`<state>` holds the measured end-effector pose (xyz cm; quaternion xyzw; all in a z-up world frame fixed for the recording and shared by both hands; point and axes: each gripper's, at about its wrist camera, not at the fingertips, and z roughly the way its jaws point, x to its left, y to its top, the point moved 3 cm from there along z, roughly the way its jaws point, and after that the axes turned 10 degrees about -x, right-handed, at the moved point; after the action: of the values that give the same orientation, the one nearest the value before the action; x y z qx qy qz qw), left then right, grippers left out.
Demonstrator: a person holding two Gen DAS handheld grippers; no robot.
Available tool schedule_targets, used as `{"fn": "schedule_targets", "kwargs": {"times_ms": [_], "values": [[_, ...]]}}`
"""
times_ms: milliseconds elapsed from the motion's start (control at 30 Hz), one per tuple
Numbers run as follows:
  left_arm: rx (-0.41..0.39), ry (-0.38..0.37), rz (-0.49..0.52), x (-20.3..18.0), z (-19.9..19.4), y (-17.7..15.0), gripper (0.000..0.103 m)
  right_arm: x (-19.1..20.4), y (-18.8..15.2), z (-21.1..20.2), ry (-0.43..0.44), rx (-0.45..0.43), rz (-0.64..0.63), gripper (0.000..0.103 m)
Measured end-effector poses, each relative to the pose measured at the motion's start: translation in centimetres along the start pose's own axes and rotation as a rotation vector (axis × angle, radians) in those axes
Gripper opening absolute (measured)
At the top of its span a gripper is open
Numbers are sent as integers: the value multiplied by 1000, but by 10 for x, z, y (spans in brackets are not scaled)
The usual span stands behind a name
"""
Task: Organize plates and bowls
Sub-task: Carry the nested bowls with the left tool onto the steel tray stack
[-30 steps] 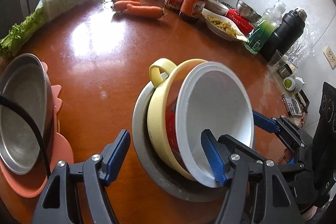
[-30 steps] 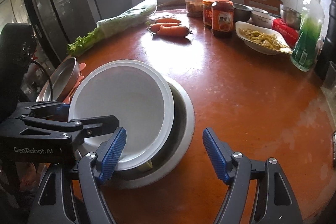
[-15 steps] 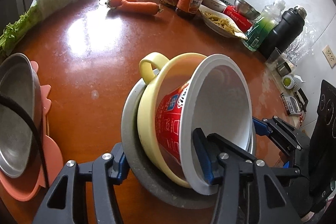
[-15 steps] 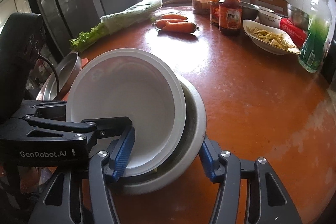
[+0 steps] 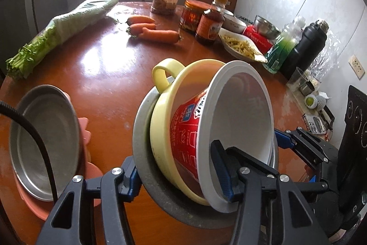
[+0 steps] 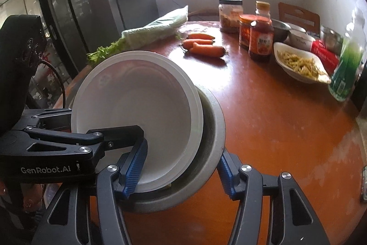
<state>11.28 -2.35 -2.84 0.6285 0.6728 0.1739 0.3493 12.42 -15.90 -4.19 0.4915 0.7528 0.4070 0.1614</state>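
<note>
My left gripper (image 5: 179,178) is clamped on a nested stack of bowls: one blue pad presses the outer wall of the grey metal bowl (image 5: 160,196), the other pad sits inside the white paper bowl (image 5: 243,121) against its inner wall. My right gripper (image 6: 180,170) grips the same stack from the opposite side, one pad inside the white bowl, the other on the outside of the grey bowl's rim. Both sets of fingers are closed on the stack.

The stack has three pieces. The grey metal bowl is outermost. Inside it sits a yellow bowl with a loop handle (image 5: 165,93), and inside that the white paper bowl with a red printed wall. The whole stack is tilted, mouths facing my right gripper. Whether the grey bowl's base touches the round brown table (image 5: 96,75) I cannot tell; the lower edge is hidden behind my fingers.

In the left wrist view, a steel plate (image 5: 43,141) rests on a pink plate (image 5: 91,171) at the table's near left edge, well apart from the stack.

Across the table lie three carrots (image 5: 151,31), a bagged bundle of greens (image 5: 68,22), two jars and a sauce bottle (image 5: 211,22), a white dish of food (image 6: 300,63), a green bottle (image 6: 348,61) and a black flask (image 5: 307,45).
</note>
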Motion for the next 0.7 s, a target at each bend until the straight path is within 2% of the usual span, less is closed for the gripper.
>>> {"fn": "schedule_targets", "kwargs": {"times_ms": [333, 700], "values": [[-51, 41, -9, 30, -31, 12, 54, 32, 21, 4, 40, -40, -28, 60], [-87, 52, -34, 60, -54, 20, 54, 70, 43, 15, 57, -45, -88, 60]]}}
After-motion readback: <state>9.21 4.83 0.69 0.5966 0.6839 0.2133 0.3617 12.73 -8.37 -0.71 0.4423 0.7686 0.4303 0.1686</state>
